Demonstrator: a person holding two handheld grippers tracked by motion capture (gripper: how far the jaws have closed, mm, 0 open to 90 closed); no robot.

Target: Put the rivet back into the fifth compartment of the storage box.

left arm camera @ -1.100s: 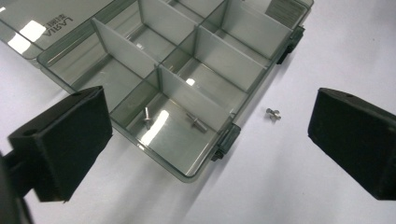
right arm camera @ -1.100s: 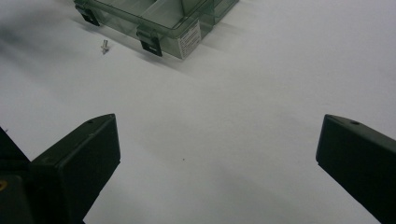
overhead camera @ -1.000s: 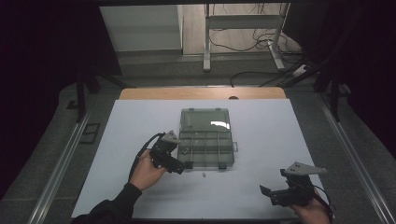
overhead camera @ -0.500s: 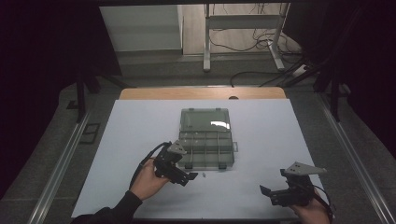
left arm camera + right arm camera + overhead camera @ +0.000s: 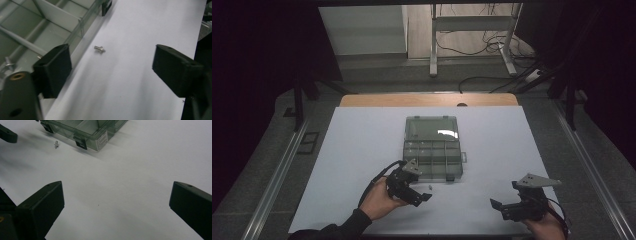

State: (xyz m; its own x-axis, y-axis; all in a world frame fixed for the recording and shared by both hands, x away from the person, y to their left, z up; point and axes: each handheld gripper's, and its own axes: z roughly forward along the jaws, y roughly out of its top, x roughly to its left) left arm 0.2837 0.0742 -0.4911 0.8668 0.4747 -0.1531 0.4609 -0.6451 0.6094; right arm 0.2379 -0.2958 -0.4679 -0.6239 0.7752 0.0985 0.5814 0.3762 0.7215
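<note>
A clear compartment box (image 5: pixel 432 147) lies open in the middle of the white table, its lid folded back. A small silver screw (image 5: pixel 431 186) (image 5: pixel 99 49) (image 5: pixel 56 144) lies on the table just in front of the box's near edge. My left gripper (image 5: pixel 421 194) (image 5: pixel 110 67) hovers low just left of the screw, jaws wide open and empty, pointing right along the box's front wall. My right gripper (image 5: pixel 502 206) (image 5: pixel 115 210) rests near the table's front right, open and empty, aimed towards the box (image 5: pixel 87 130).
The box holds several divided compartments (image 5: pixel 30 30), with a few small metal parts in one. Two black latches (image 5: pixel 81 142) stick out from its front wall. A wooden strip (image 5: pixel 427 100) borders the table's far edge. Cables and a metal frame (image 5: pixel 472 45) stand beyond.
My left gripper has drawn back from the box towards the table's front and turned rightward. The screw now lies in plain sight on the table. The right gripper has stayed put.
</note>
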